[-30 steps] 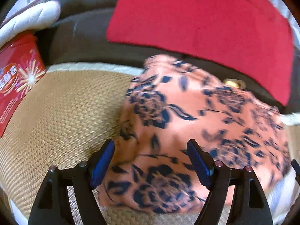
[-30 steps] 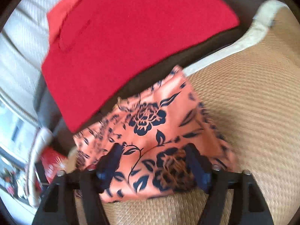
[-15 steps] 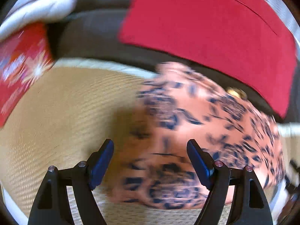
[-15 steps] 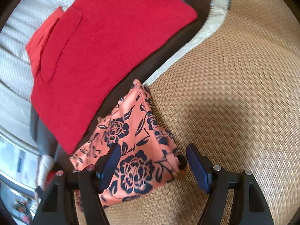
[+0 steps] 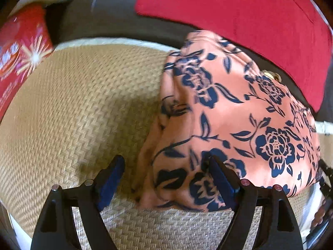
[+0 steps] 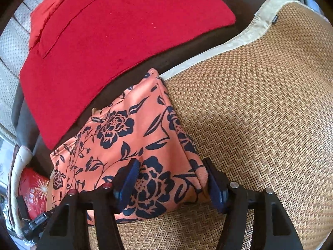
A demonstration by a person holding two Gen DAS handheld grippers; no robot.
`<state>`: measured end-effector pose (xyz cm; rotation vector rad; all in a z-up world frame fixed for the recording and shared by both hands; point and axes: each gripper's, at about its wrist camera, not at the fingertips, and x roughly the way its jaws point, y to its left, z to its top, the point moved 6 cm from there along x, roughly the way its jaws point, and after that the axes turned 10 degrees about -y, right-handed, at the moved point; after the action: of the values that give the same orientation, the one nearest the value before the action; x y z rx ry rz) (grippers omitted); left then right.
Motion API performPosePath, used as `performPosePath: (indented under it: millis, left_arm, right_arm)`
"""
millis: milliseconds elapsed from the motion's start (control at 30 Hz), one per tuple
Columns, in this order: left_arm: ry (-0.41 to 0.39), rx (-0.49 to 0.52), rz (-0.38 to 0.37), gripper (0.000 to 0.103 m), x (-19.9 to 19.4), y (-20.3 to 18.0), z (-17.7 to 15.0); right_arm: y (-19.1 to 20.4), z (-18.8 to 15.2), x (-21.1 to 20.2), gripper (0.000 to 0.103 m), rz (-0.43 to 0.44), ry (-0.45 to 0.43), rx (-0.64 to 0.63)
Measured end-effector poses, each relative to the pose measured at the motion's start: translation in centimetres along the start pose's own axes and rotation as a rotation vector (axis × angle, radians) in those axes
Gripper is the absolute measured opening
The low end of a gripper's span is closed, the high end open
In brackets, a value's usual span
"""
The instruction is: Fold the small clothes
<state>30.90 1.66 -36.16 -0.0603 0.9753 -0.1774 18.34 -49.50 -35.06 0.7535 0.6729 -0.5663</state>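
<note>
Both grippers, left [image 5: 164,177] and right [image 6: 170,179], have slid outward along the floral garment [image 6: 133,141], jaws apart; close squarely on each side edge between the jaws before folding.

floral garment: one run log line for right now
floral garment: folded on woven mat | left hand-held gripper: open over corner | right hand-held gripper: open over corner | red cloth: behind

I take this for a home living room. A woven rattan seat mat [image 6: 260,114] with a pale cloth border fills the lower right of my right view, laid over dark sofa upholstery [image 6: 187,52]. A red cloth [image 6: 116,33] lies at upper left, and a red printed packet [image 5: 18,48] sits at the left edge of my left view.
</note>
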Motion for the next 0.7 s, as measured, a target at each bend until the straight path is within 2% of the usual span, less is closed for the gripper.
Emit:
performPosePath:
  millis: [67, 100, 133, 167, 233, 267, 333, 433, 533, 700]
  left_arm:
    - [-0.004, 0.000, -0.016, 0.072, 0.2, -0.4, -0.1]
    - [-0.017, 0.011, -0.004, 0.060, 0.1, -0.5, -0.2]
    - [-0.029, 0.035, 0.010, 0.041, 0.6, -1.2, -0.2]
    - [-0.026, 0.046, 0.005, 0.036, 0.9, -1.6, -0.4]
    - [-0.041, 0.050, 0.018, 0.029, 0.6, -1.7, -0.7]
    - [-0.044, 0.063, 0.025, 0.027, 0.4, -1.9, -1.0]
    - [-0.040, 0.091, 0.039, 0.027, -0.2, -2.2, -2.0]
    - [-0.024, 0.128, 0.040, 0.027, 0.0, -2.8, -2.0]
    - [0.004, 0.112, 0.013, 0.026, 0.2, -2.7, -1.7]
    - [0.017, 0.148, 0.003, 0.026, -0.2, -2.5, -1.6]
  right_arm:
    - [0.3, -0.3, 1.0, 0.072, -0.010, 0.000, -0.013]
    - [0.7, -0.4, 1.2, 0.072, -0.013, -0.007, -0.048]
    - [1.2, -0.5, 1.7, 0.066, -0.020, -0.010, -0.090]
    - [1.6, -0.8, 2.0, 0.052, -0.042, -0.011, -0.141]
    - [2.3, -1.0, 2.1, 0.036, -0.048, -0.008, -0.189]
    - [2.4, -1.1, 1.9, 0.031, -0.051, -0.007, -0.199]
    - [2.6, -1.5, 1.4, 0.028, -0.071, -0.002, -0.227]
    - [2.7, -2.6, 0.5, 0.027, -0.093, 0.008, -0.269]
    - [2.4, -3.6, -0.8, 0.026, -0.108, 0.015, -0.295]
    - [0.9, -6.4, -4.4, 0.026, -0.113, 0.021, -0.321]
